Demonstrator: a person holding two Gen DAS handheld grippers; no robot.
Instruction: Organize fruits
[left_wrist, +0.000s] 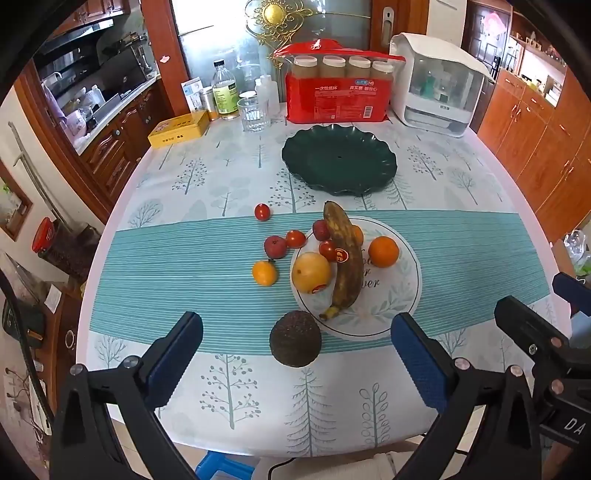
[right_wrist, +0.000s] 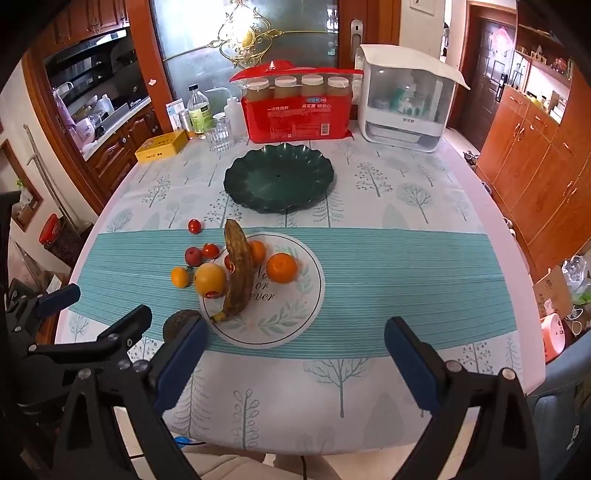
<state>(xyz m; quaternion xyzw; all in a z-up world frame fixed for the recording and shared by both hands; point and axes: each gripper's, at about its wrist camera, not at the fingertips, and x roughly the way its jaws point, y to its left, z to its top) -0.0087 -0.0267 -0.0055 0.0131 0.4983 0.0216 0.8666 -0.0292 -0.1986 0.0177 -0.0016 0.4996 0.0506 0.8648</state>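
A browned banana (left_wrist: 345, 254) lies across a white printed plate (left_wrist: 391, 314) with a yellow grapefruit (left_wrist: 310, 272), an orange (left_wrist: 383, 251) and small red fruits. A dark avocado (left_wrist: 295, 338), a small orange (left_wrist: 264, 273) and cherry tomatoes (left_wrist: 262, 212) lie on the cloth left of it. An empty dark green plate (left_wrist: 340, 158) sits behind. My left gripper (left_wrist: 295, 343) is open, near the avocado. My right gripper (right_wrist: 295, 343) is open and empty, before the white plate (right_wrist: 288, 317); the banana (right_wrist: 238, 269) and green plate (right_wrist: 279, 179) show there.
A red pack of jars (left_wrist: 338, 88), a white appliance (left_wrist: 439, 85), a glass (left_wrist: 254, 112), bottles (left_wrist: 225, 90) and a yellow tin (left_wrist: 179, 129) line the table's far edge. Wooden cabinets (right_wrist: 535, 166) stand to the right.
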